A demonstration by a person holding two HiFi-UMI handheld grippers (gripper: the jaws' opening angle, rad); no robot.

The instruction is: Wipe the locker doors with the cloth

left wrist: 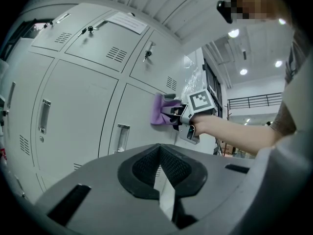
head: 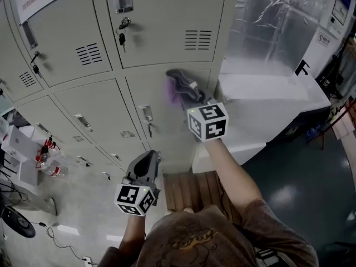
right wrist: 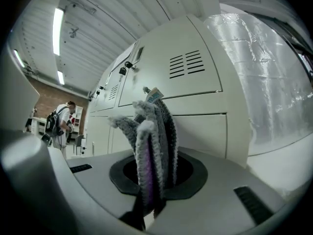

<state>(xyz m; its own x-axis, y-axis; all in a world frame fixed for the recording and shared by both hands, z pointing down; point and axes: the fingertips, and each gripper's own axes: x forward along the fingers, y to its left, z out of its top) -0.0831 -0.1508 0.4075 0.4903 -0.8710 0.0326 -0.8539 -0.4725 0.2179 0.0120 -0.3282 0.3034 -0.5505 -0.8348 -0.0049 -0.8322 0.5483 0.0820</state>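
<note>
Our right tongs [head: 196, 97] clench the cloth [head: 178, 84] against a locker door [head: 167, 128]. Our left tongs [head: 149, 159] are clenched on nothing, lower down.

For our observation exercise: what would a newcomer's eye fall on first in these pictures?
The purple-and-grey cloth, clamped in the right gripper, is pressed to a middle-row locker door beside the lockers' right edge. Lower left, the left gripper hangs shut and empty. A key dangles from the upper door.
</note>
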